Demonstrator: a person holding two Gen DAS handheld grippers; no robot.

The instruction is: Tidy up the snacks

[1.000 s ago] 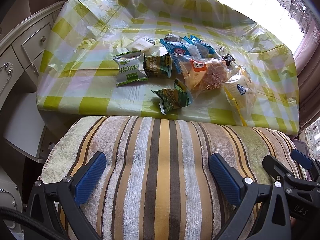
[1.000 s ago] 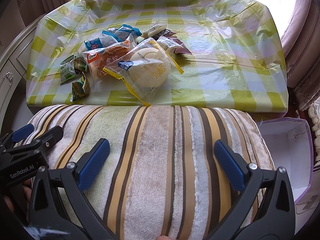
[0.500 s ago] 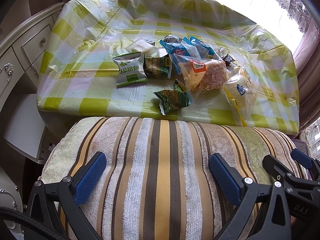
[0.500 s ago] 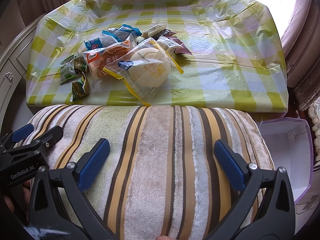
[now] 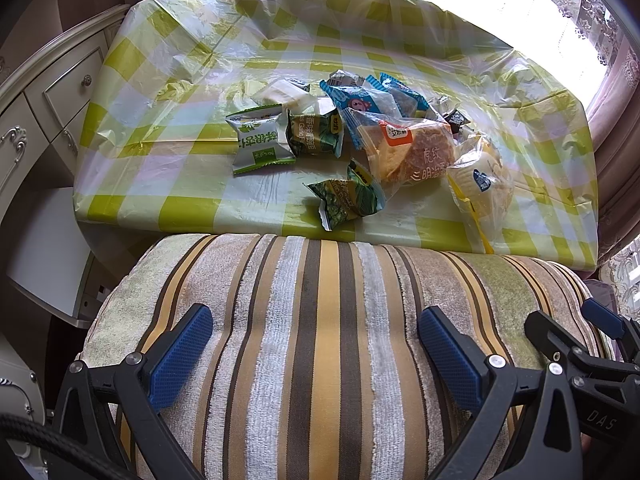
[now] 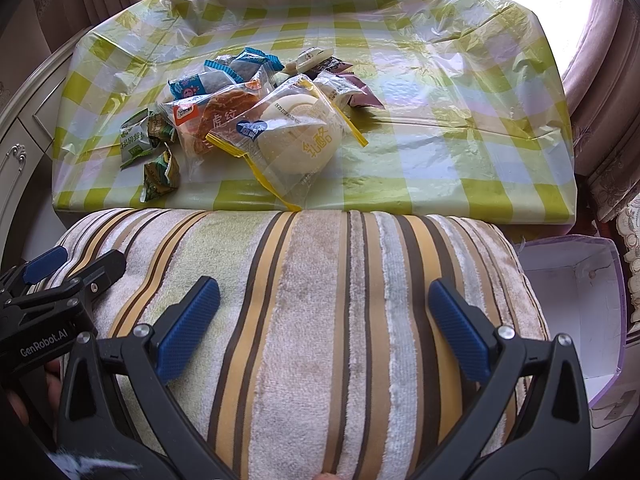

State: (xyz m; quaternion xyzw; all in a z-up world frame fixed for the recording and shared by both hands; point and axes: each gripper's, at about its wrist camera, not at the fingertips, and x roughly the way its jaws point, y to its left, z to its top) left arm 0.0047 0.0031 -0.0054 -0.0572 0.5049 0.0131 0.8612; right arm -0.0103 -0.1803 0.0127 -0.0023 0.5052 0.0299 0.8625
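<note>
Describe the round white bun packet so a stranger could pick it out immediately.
Start at the table under the green checked cloth, then find the snack pile on it. The white bun packet lies at the pile's near right edge. It alone is clear with yellow edge strips, showing one pale round bun.

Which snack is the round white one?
The white bun in the clear yellow-edged bag; it lies closest to the striped cushion, beside the browner bread.
</note>
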